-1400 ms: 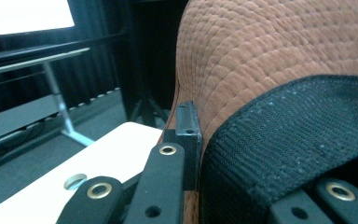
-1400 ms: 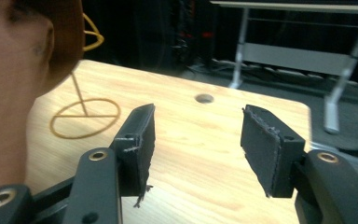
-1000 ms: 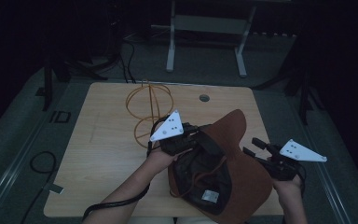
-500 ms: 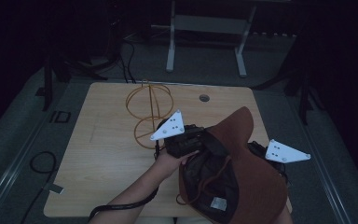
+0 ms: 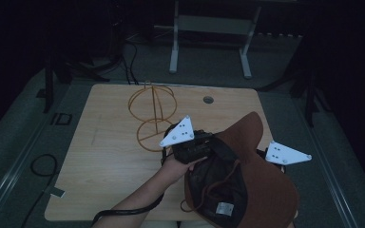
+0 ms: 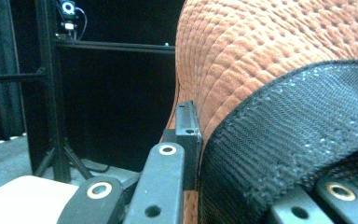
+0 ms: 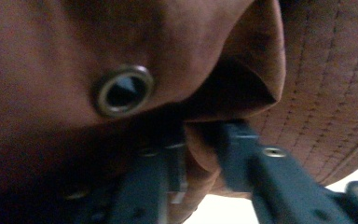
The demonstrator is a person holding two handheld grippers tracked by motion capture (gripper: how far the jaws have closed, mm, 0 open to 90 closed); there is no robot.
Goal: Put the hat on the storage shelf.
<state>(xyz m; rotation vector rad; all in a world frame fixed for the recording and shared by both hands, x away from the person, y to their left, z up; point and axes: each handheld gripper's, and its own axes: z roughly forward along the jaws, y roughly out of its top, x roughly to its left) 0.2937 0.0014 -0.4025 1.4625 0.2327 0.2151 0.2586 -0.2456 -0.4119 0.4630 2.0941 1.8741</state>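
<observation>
A brown brimmed hat (image 5: 266, 190) hangs upside down over the table's near right edge, its dark lining and a white label facing up. My left gripper (image 5: 213, 145) is shut on the hat's rim, and the black inner band (image 6: 284, 140) lies between its jaws. My right gripper (image 5: 262, 157) sits against the hat's far right side, mostly hidden behind the brim. Its jaws have just been closing, and a fold of brown cloth (image 7: 200, 140) is pinched between them next to a metal eyelet (image 7: 122, 91).
An orange wire hat stand (image 5: 153, 107) rises from the wooden table (image 5: 109, 156) just left of my left gripper. A round cable hole (image 5: 208, 99) lies near the far edge. A white metal frame (image 5: 209, 42) stands on the floor beyond, and a cable loop (image 5: 38, 166) lies at left.
My right gripper moved left up to the hat and closed on its cloth. The hat tilted up and shifted slightly right. The left gripper kept its hold and stayed put.
</observation>
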